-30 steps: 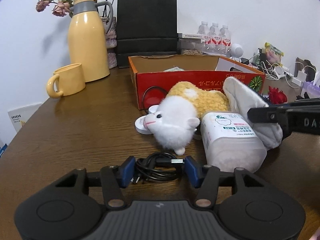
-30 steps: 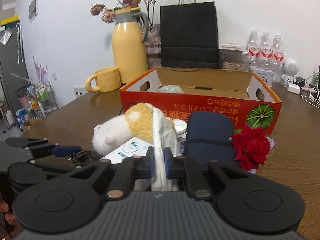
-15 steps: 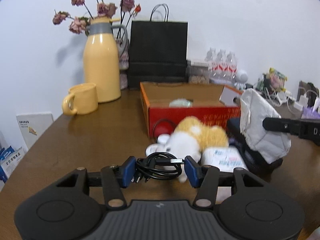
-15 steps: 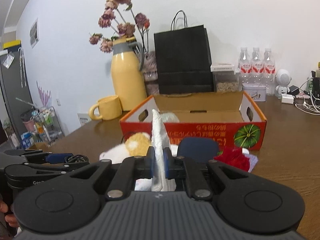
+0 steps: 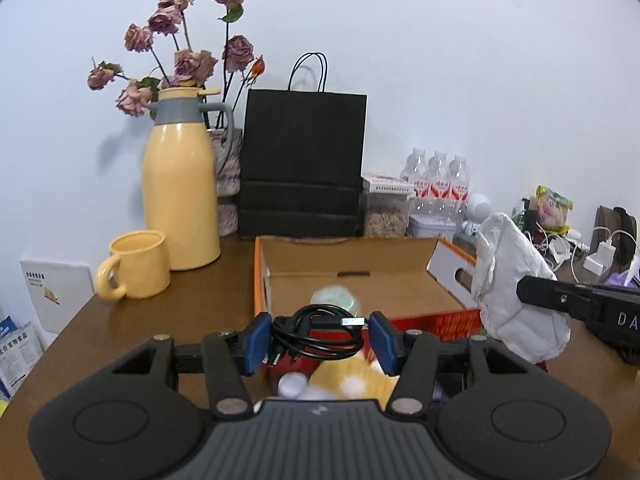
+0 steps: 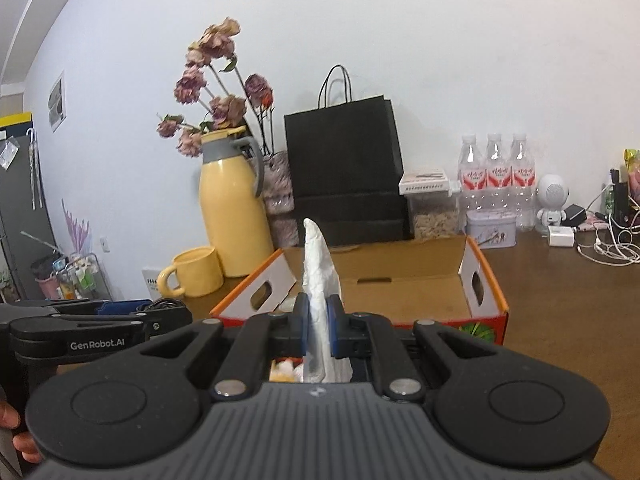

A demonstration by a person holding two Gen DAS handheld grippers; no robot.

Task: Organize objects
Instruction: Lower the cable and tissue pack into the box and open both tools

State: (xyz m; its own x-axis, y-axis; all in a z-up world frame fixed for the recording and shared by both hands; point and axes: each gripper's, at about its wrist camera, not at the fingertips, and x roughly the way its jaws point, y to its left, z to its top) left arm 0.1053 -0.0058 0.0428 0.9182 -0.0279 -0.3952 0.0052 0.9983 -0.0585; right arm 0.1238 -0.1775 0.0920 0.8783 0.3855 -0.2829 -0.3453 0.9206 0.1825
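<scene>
- Coiled black cable [image 5: 318,332]: clamped between the left gripper's [image 5: 318,338] half-spread blue pads, before the cardboard box [image 5: 360,280].
- White tissue [image 6: 320,300]: pinched upright in the nearly closed right gripper [image 6: 319,330], before the same box.

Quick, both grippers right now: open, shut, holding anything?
Left gripper: shut on the coiled black cable.
Right gripper: shut on the white crumpled tissue.

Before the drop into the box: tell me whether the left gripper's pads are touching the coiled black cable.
Touching. The left wrist view shows the coiled black cable pinched between the left gripper's blue pads, hanging clear above the red cardboard box.
</scene>
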